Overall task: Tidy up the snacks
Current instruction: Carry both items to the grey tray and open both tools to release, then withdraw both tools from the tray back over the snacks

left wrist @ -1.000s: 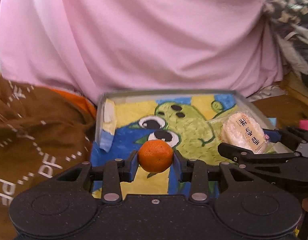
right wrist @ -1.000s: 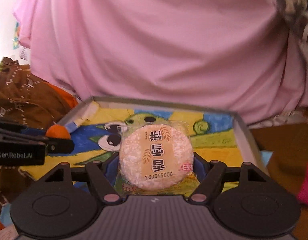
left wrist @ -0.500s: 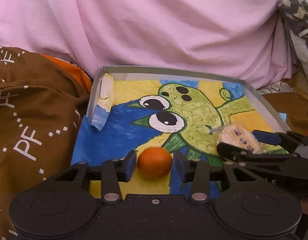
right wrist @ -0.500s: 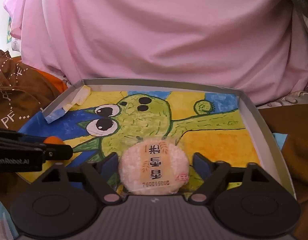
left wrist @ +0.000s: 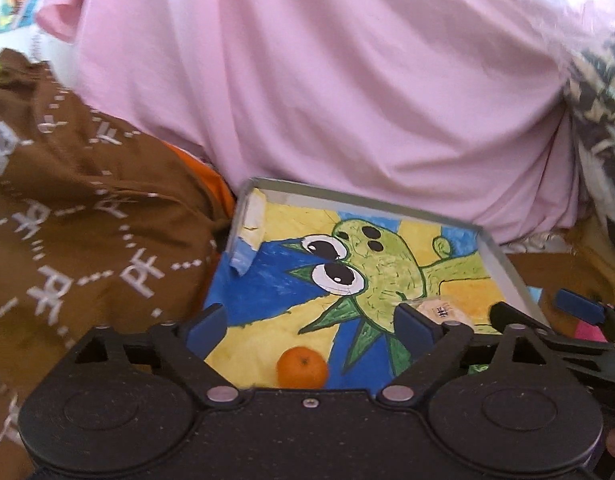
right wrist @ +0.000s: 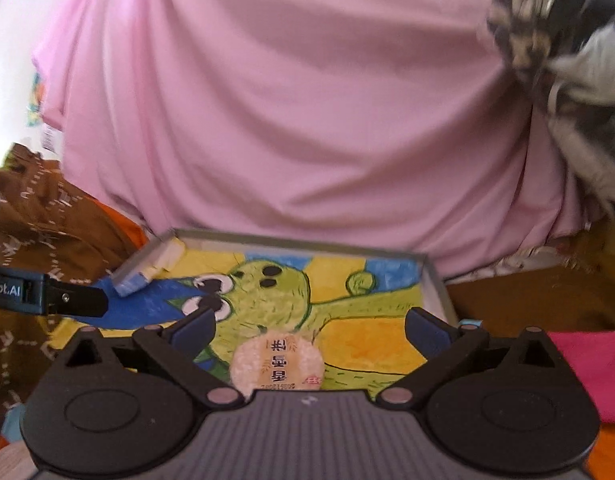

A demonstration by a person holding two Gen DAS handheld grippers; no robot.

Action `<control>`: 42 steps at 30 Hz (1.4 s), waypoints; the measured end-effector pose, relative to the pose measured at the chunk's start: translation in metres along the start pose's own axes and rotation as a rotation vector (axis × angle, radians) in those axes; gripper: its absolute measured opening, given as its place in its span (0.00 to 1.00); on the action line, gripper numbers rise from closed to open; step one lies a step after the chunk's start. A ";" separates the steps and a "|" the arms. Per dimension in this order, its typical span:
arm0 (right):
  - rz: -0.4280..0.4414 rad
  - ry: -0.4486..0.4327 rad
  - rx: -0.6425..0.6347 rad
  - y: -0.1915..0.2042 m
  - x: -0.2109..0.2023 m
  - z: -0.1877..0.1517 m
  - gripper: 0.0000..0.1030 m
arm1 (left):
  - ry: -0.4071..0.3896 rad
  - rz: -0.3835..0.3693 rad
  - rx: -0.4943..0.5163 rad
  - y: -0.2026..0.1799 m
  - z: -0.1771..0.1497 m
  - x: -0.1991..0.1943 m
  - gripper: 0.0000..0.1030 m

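A small orange mandarin [left wrist: 302,367] lies on the painted floor of a shallow grey tray [left wrist: 371,203], near its front edge. My left gripper [left wrist: 312,324] stands open above it, blue pads wide apart, touching nothing. A round rice cracker in a clear wrapper [right wrist: 278,364] rests on the same tray [right wrist: 303,241], further right. My right gripper [right wrist: 310,326] is open over the cracker, its pads well clear of it. The cracker [left wrist: 443,312] shows partly behind the left gripper's right finger. One finger of the right gripper [left wrist: 547,334] reaches in at the right.
The tray floor carries a green cartoon creature on blue and yellow. A pink sheet [left wrist: 327,92] rises behind the tray. Brown patterned cloth [left wrist: 75,216] lies left, a pink cloth [right wrist: 587,364] right, and a torn paper strip [left wrist: 249,236] curls at the tray's left wall.
Both grippers lowered their snacks into the tray, opened and let go. The mandarin and the cracker now lie free on the tray, and both grippers have drawn back and upward.
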State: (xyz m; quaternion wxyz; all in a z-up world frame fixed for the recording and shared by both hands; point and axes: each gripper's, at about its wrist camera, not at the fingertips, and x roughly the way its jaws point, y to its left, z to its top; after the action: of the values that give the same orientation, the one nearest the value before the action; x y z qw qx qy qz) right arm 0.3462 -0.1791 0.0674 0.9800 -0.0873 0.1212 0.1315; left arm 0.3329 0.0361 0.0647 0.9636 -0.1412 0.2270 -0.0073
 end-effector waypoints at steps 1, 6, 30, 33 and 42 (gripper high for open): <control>0.003 -0.011 -0.004 0.000 -0.009 0.002 1.00 | -0.004 0.002 -0.006 0.001 -0.002 -0.007 0.90; 0.019 -0.067 -0.010 0.002 -0.054 0.005 1.00 | -0.023 0.036 -0.004 0.002 -0.016 -0.045 0.91; 0.027 0.042 0.013 0.016 -0.192 -0.073 1.00 | 0.130 0.125 -0.031 0.024 -0.134 -0.162 0.91; 0.028 0.091 0.020 0.018 -0.203 -0.089 1.00 | 0.160 0.113 -0.011 0.023 -0.146 -0.165 0.91; 0.045 0.201 0.029 0.035 -0.224 -0.115 1.00 | 0.222 0.038 0.090 0.016 -0.170 -0.184 0.91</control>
State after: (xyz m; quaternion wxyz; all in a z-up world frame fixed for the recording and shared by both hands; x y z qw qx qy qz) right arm 0.1024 -0.2224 0.0107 0.9608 -0.0832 0.2227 0.1424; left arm 0.0922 0.0205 -0.0050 0.9378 -0.0918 0.3344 -0.0150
